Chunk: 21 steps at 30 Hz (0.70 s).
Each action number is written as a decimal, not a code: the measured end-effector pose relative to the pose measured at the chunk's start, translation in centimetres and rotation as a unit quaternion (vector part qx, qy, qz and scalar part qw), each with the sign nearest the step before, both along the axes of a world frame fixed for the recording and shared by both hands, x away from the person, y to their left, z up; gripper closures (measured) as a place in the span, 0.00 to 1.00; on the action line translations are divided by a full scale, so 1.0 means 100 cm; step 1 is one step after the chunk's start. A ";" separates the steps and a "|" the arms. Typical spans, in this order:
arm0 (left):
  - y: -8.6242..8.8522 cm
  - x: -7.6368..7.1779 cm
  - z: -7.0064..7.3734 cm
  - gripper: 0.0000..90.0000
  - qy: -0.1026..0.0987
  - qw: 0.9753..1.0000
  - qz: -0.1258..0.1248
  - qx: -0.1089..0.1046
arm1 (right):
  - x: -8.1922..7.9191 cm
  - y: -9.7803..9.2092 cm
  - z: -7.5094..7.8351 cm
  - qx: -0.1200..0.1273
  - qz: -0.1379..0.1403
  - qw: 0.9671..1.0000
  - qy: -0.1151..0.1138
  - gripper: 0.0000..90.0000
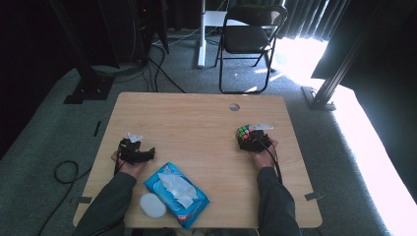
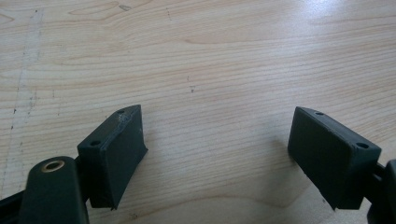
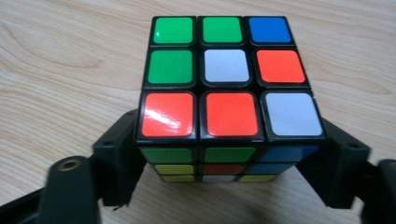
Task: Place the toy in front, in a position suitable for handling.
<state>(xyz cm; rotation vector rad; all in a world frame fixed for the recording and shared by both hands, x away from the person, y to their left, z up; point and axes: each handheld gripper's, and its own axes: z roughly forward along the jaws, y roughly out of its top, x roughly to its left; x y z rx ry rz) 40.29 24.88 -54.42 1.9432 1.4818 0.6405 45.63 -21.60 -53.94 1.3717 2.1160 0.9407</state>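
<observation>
a scrambled puzzle cube (image 3: 223,93) is seen between the two black jaws of the right gripper (image 3: 224,158), one pad pressed against each of its side faces, so the cube is clamped. its top face is shown in the right gripper view with green, white, blue and orange-red stickers, and its front face is shaded below. in the high view the cube (image 1: 244,132) is placed on the right half of the wooden table (image 1: 196,118), just ahead of the right gripper (image 1: 252,141), which is held in the person's right hand (image 1: 263,156). whether the cube is rested on the wood or lifted slightly cannot be told.

the left gripper (image 1: 147,155) is held low over the left part of the table, well apart from the cube. in the left gripper view its jaws are spread wide, and bare wood grain is seen between the pads (image 2: 116,154).

a blue pack of wet wipes (image 1: 176,194) is laid near the front edge, between the two forearms, with a white tissue pulled partly out. a round white lid (image 1: 152,205) is set just beside the pack.
</observation>
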 end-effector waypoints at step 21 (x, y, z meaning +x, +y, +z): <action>0.000 0.000 0.000 0.21 0.000 1.000 0.001 0.000 | -0.004 0.010 0.005 -0.005 0.024 0.999 -0.027 0.38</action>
